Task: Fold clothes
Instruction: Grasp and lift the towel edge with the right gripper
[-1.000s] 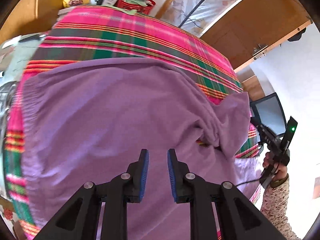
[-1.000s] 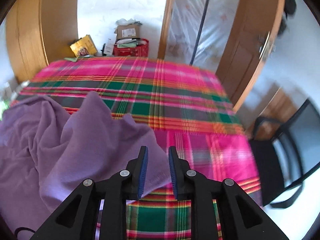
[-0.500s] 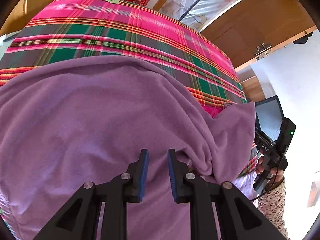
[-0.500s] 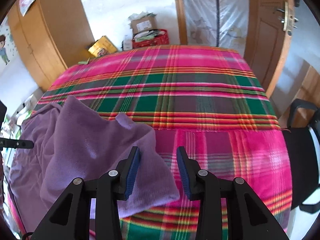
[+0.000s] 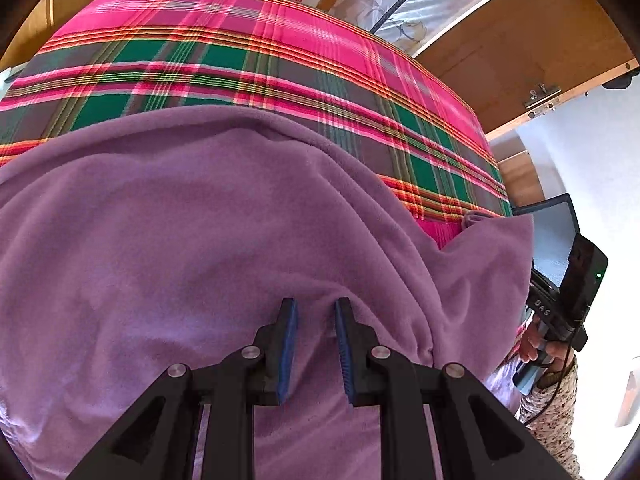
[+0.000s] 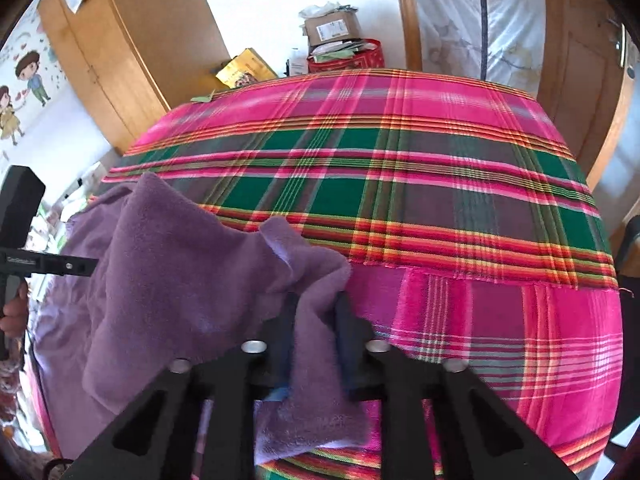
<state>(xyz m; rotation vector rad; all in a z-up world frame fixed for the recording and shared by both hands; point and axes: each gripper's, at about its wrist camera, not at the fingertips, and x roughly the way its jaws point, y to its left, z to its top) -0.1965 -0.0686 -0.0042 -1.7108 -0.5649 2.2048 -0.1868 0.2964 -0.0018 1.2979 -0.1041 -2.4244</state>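
The right claw [image 6: 314, 316] has just been closing, and its jaws now pinch a corner of the purple fleece garment [image 6: 180, 272]. The left claw [image 5: 314, 322] stands a little open above the same garment, with nothing between its jaws. The garment lies spread on the pink and green plaid bed cover [image 6: 440, 200], toward its near left side.

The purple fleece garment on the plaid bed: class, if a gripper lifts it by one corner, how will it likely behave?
The purple fleece garment will probably hang limp: it already lies in soft folds. Its fuzzy nap should resist slipping; the right gripper has just closed on a corner. It will likely drag across the plaid bedcover rather than slide freely.
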